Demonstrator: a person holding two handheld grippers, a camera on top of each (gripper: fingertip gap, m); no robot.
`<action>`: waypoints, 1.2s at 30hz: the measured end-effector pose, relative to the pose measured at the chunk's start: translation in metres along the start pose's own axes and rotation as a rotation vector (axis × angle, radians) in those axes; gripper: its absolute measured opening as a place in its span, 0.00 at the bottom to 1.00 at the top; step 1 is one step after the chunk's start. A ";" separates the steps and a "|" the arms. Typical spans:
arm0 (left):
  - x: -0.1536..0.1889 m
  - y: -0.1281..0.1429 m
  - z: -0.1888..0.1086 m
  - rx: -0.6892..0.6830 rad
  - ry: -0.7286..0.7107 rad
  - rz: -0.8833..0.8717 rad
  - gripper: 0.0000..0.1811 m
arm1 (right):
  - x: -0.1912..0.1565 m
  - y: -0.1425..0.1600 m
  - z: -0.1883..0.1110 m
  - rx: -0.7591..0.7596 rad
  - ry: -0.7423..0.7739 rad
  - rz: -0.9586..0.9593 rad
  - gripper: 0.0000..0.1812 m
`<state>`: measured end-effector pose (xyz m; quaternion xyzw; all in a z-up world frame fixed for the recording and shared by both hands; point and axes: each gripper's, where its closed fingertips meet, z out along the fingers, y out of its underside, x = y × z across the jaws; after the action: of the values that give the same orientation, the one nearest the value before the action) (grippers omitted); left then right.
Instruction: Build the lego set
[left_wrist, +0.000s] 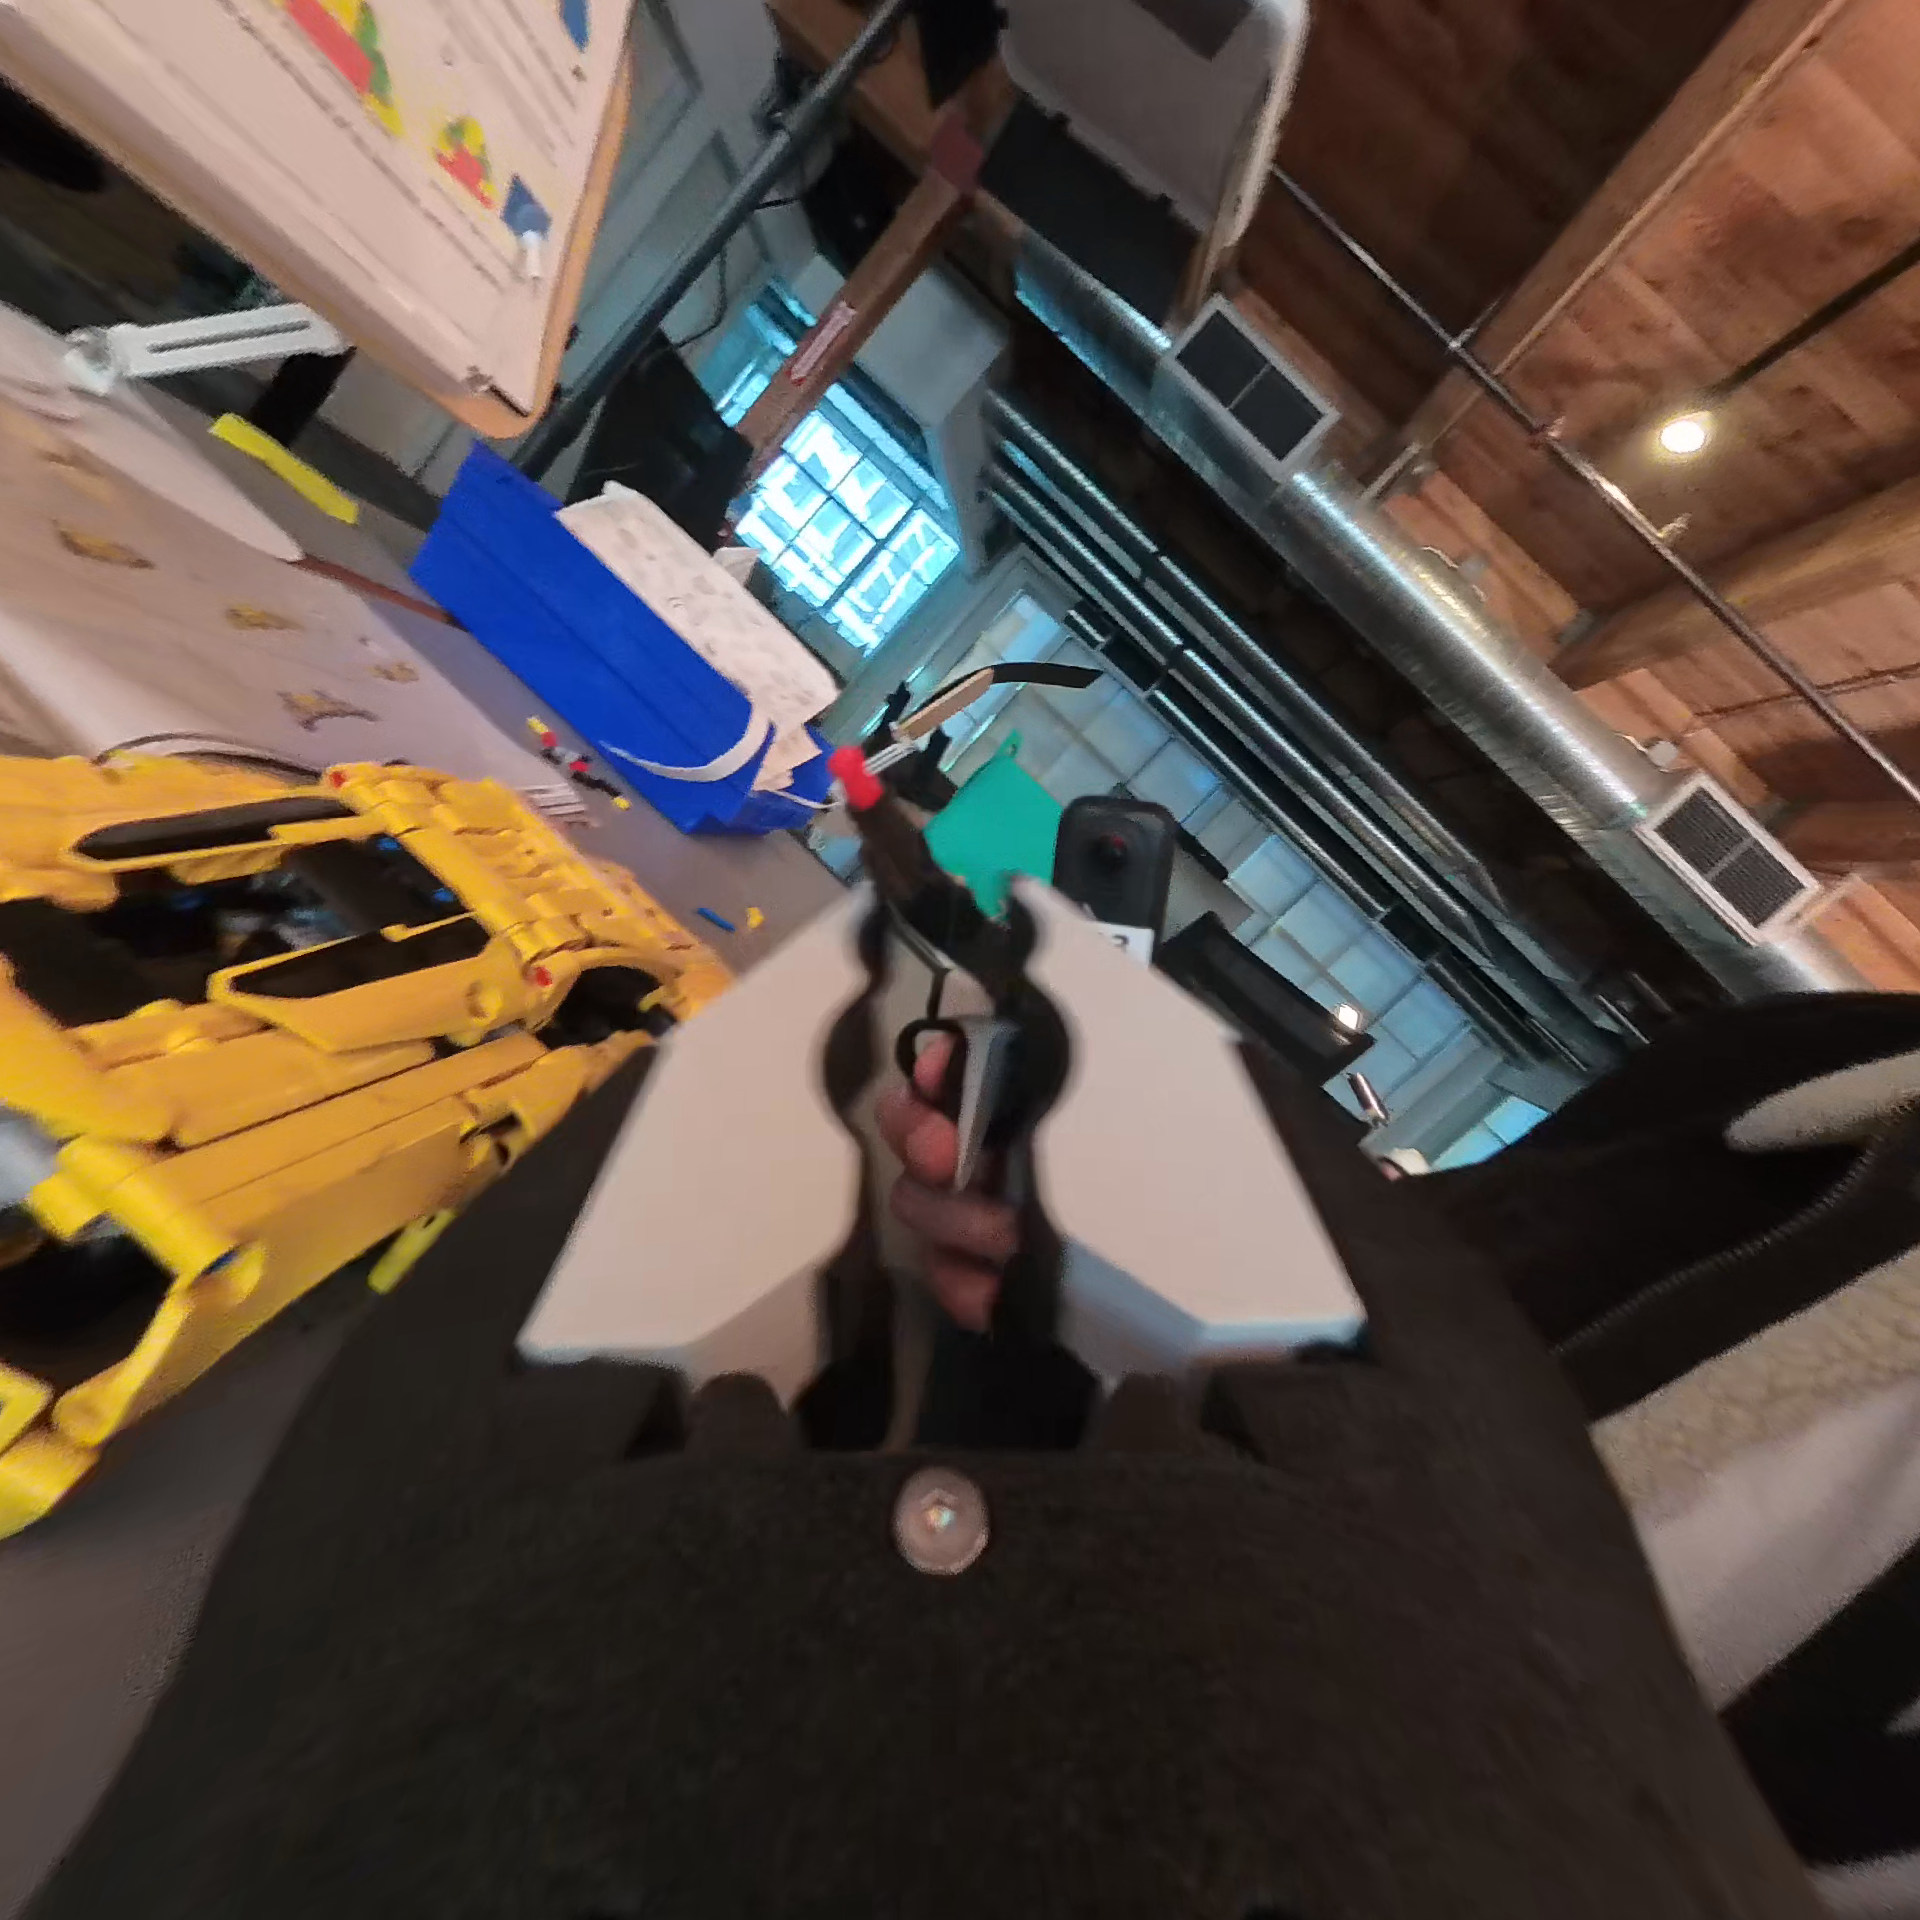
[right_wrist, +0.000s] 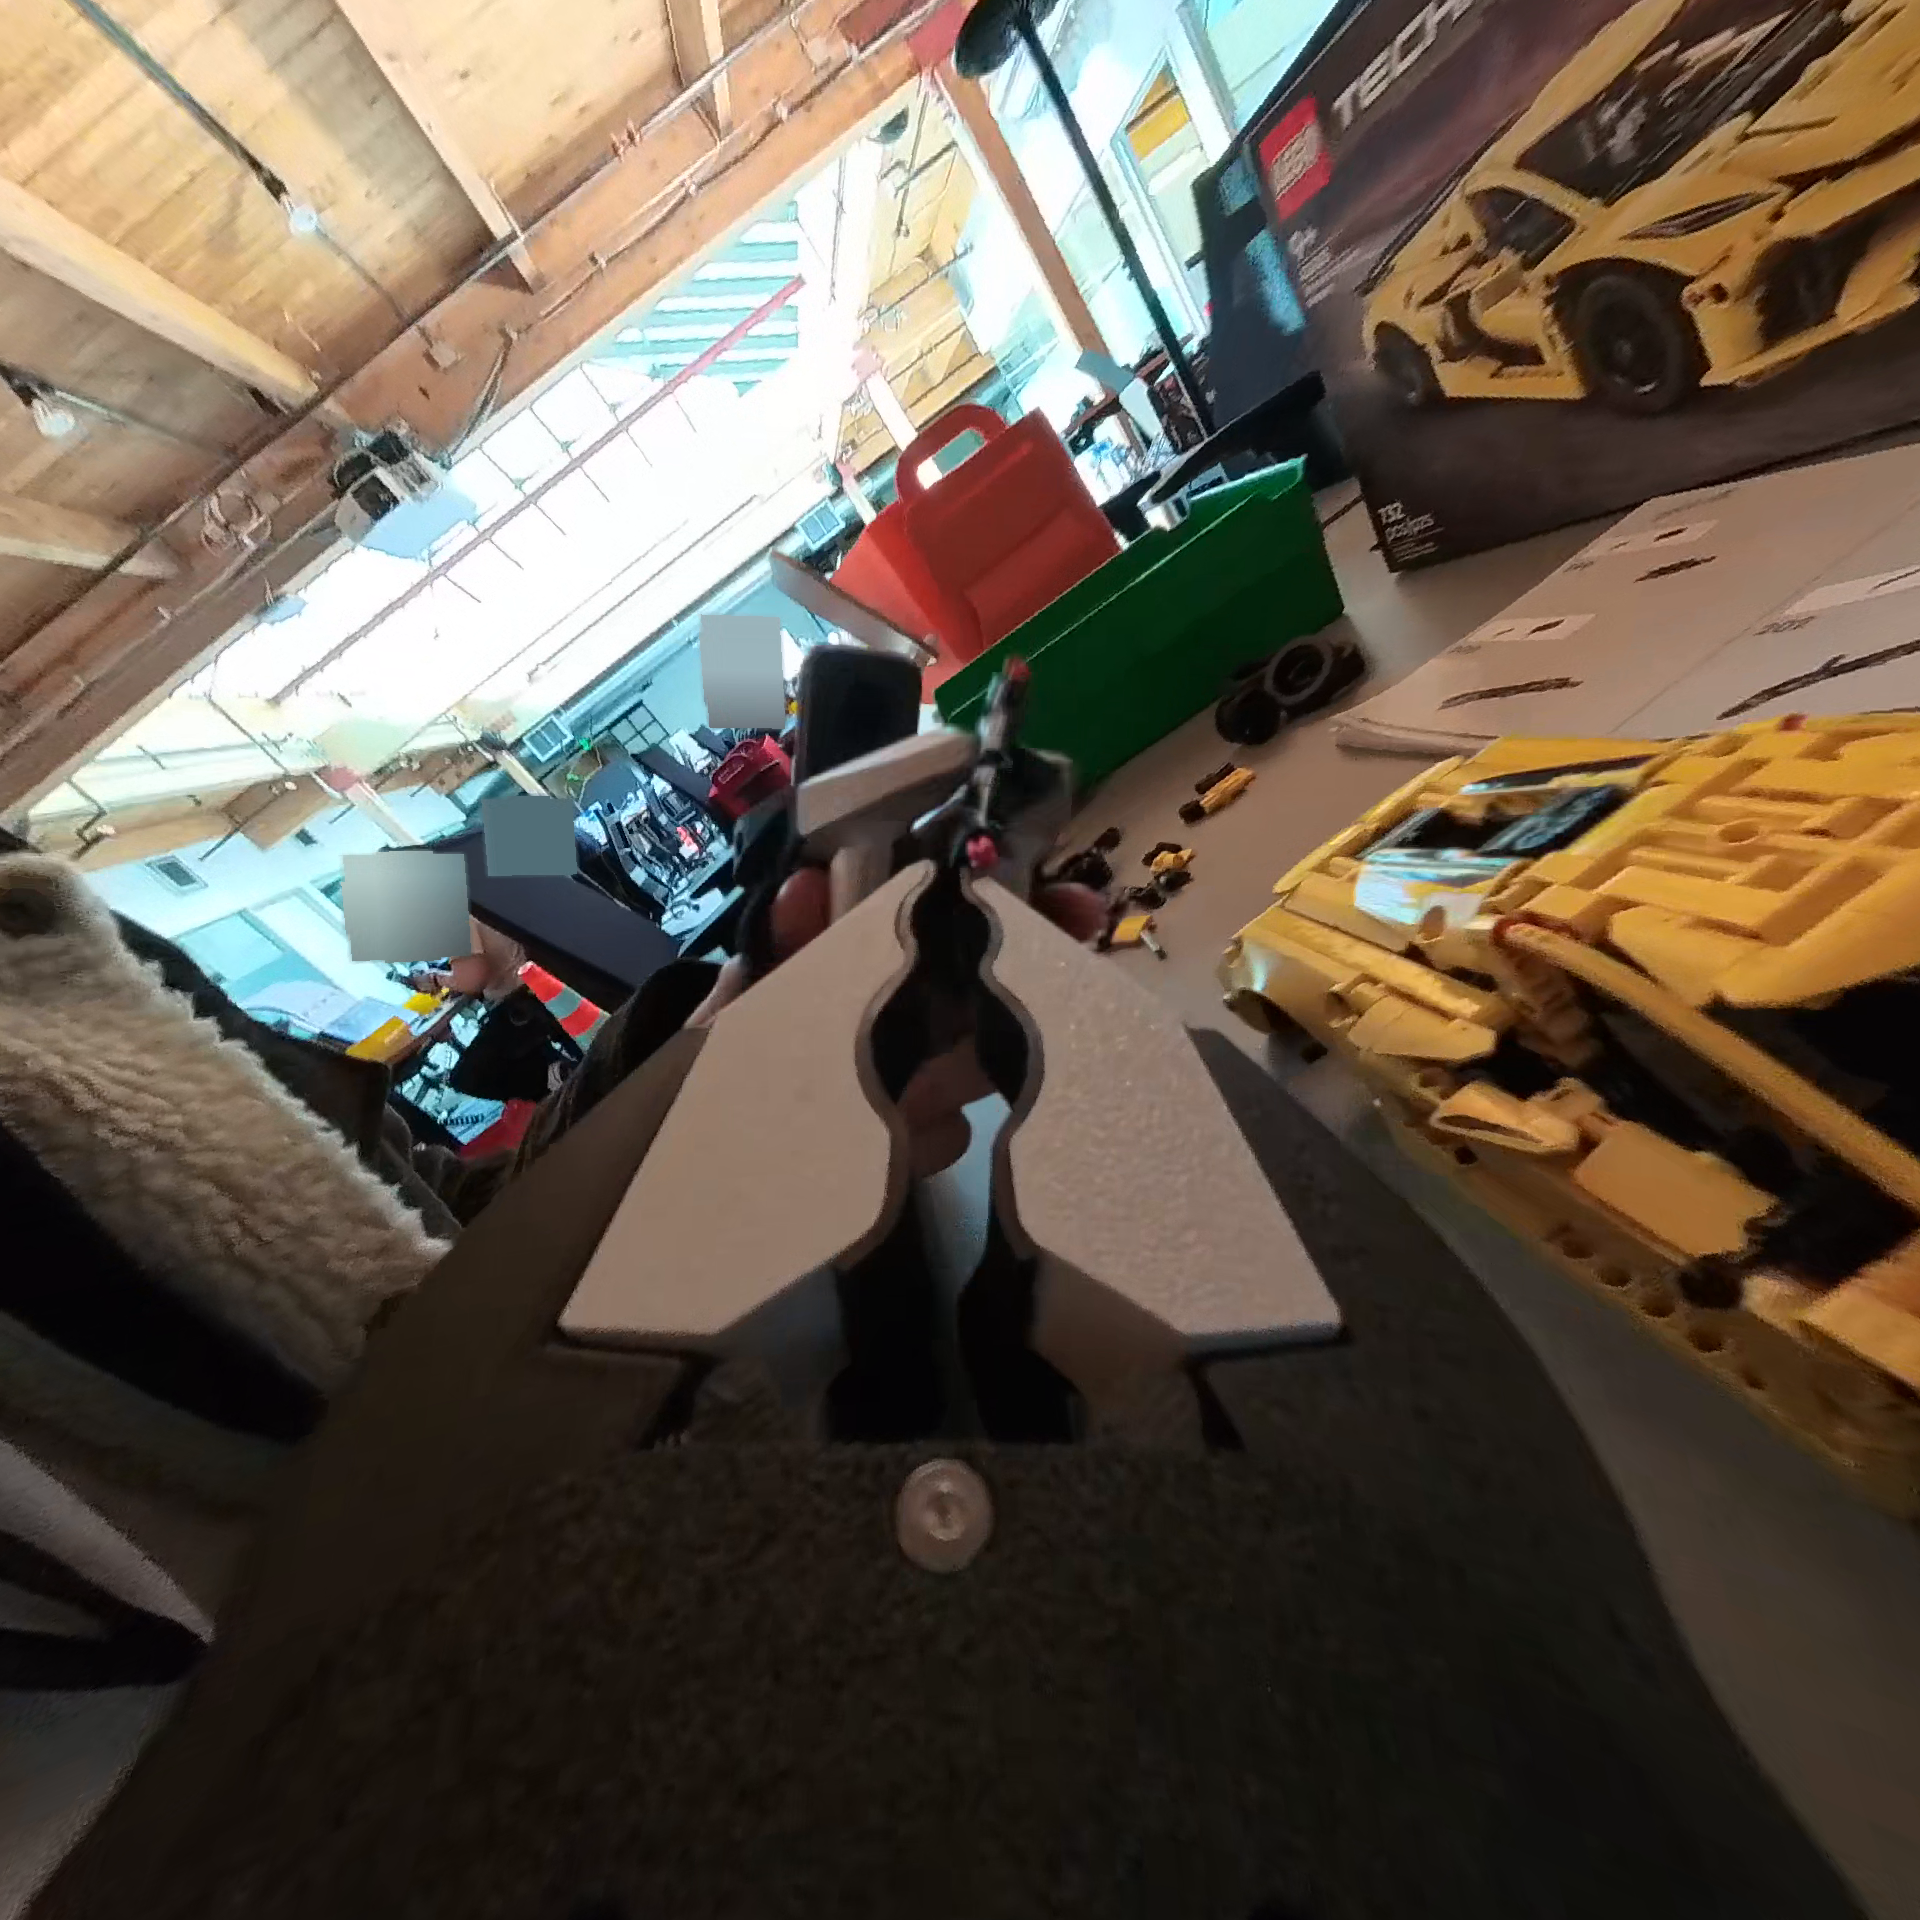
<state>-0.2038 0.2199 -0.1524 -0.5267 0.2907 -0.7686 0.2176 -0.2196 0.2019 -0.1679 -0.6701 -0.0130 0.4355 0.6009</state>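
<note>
Both claws are lifted off the grey bench (right_wrist: 1195, 821) and tipped up toward the timber ceiling, facing one another; the left claw (left_wrist: 940, 899) has its pale grey fingertips drawn close around a slim dark lego piece with a red tip (left_wrist: 868, 800), which it seems to pinch, though blur hides the contact; the right claw (right_wrist: 954, 883) likewise has its tips nearly together on the near end of a thin dark lego rod with a red end (right_wrist: 992, 748), whose far end sits in the other claw farther off; the part-built yellow lego sports car (left_wrist: 312, 997) rests on the bench, down to the left in the left wrist view and to the right in the right wrist view; small loose black and yellow lego pieces (right_wrist: 1153, 883) lie scattered beyond it, near a green plastic bin (right_wrist: 1164, 634); a blue plastic bin (left_wrist: 582, 634) holding white paper stands behind the car; the dark printed set box (right_wrist: 1621, 270) stands upright at the bench's far side.
</note>
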 end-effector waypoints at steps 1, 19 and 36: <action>0.002 -0.001 -0.001 0.002 0.011 -0.006 0.06 | -0.001 0.001 0.002 0.002 0.003 0.000 0.00; 0.044 0.067 -0.024 -0.817 0.401 -0.450 0.04 | -0.025 0.033 -0.017 -0.577 -0.355 -0.823 0.46; 0.040 0.070 -0.021 -0.893 0.410 -0.468 0.04 | -0.009 0.050 -0.010 -0.615 -0.273 -0.980 0.63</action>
<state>-0.2354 0.1472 -0.1785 -0.4578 0.5006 -0.6852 -0.2652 -0.2443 0.1755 -0.2047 -0.6673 -0.5237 0.1661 0.5029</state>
